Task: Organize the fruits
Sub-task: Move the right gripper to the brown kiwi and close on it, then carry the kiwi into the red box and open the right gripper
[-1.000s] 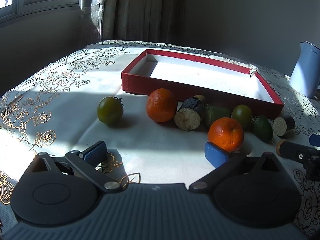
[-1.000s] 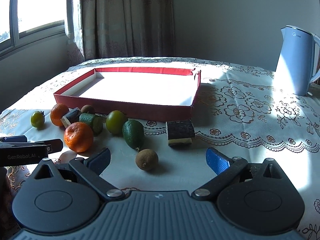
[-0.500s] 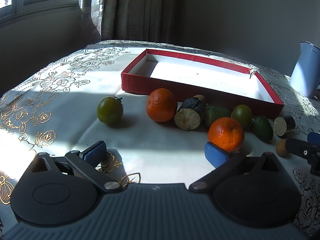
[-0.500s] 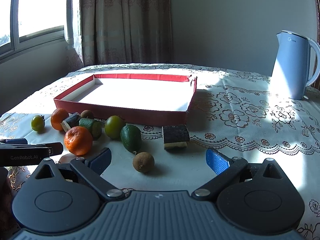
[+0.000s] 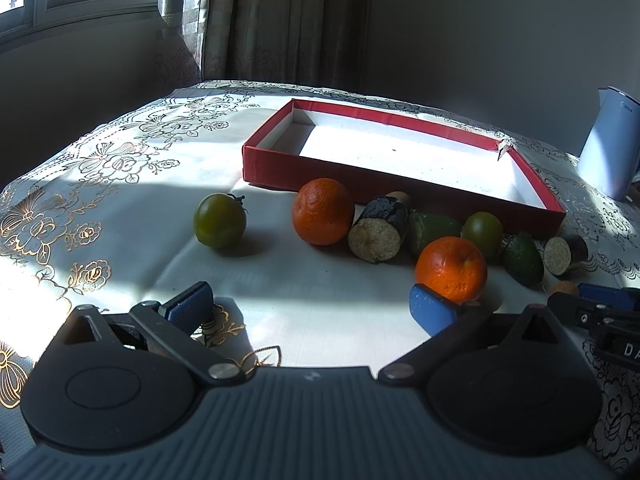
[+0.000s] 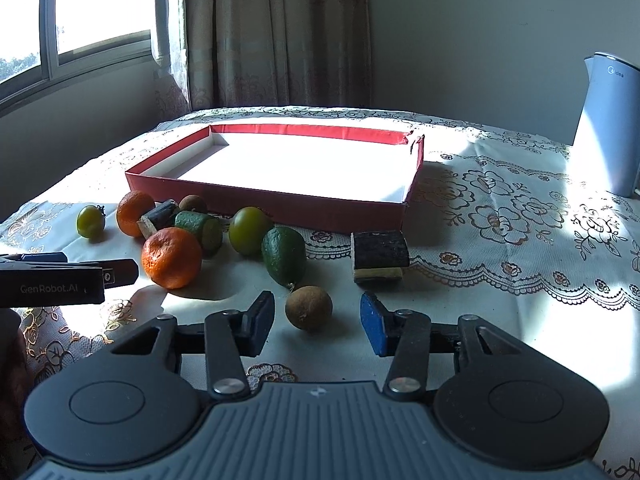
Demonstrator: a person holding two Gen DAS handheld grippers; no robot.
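Observation:
A red box with a white floor stands on the table; it also shows in the right wrist view. Fruits lie in front of it: two oranges, green tomatoes, an avocado, cut dark pieces. My right gripper is open with a small brown round fruit between its fingers, not gripped. My left gripper is open and empty, its right finger beside the near orange.
A pale blue kettle stands at the right back of the table. The lace tablecloth covers the table. A window and curtain are at the back left. The left gripper shows at the right view's left edge.
My right gripper has moved forward and down to the brown fruit and its fingers have narrowed around it. The left gripper has not moved.

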